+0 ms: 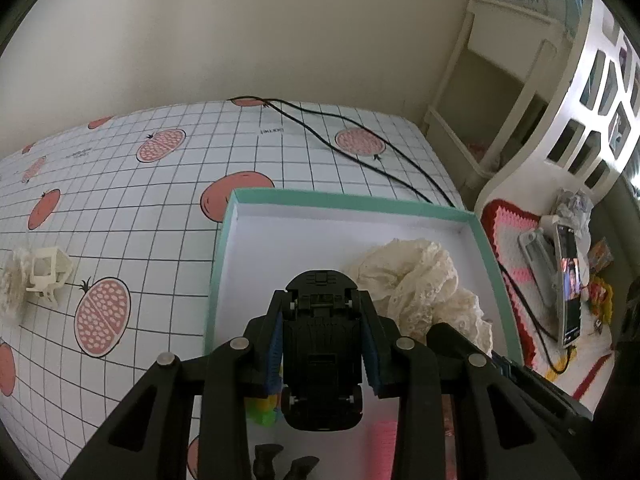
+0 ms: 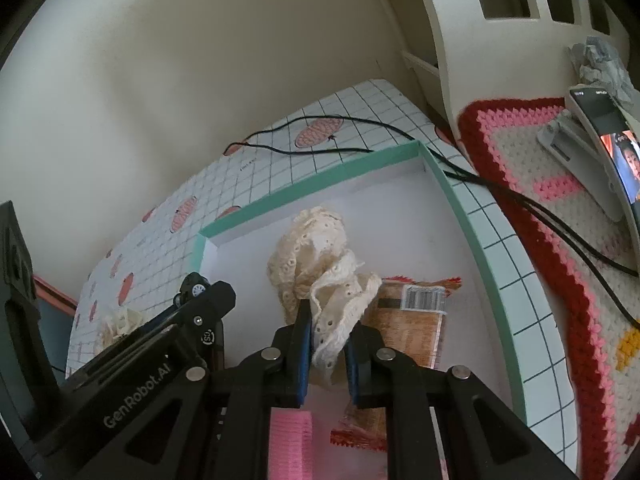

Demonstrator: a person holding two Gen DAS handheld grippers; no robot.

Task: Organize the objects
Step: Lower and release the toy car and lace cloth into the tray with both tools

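My left gripper (image 1: 323, 300) is shut on a black toy car (image 1: 322, 360), held underside up over the white box with a teal rim (image 1: 348, 198). A cream lace scrunchie (image 1: 416, 276) hangs inside the box just right of the car. In the right wrist view my right gripper (image 2: 329, 316) is shut on that lace scrunchie (image 2: 320, 264), above an orange snack packet (image 2: 412, 320) on the box floor. One wheel of the car (image 2: 196, 289) shows at the left. A pink ridged item (image 2: 290, 440) lies below the fingers.
A white plastic frame (image 1: 48, 276) and a second cream fluffy piece (image 1: 12, 292) lie on the fruit-print tablecloth at the left. A green-yellow toy (image 1: 262, 410) and small black pieces (image 1: 280, 464) sit in the box. Black cables (image 1: 360, 148) run past the box toward a phone (image 1: 570, 284) on a crocheted mat (image 2: 560, 240).
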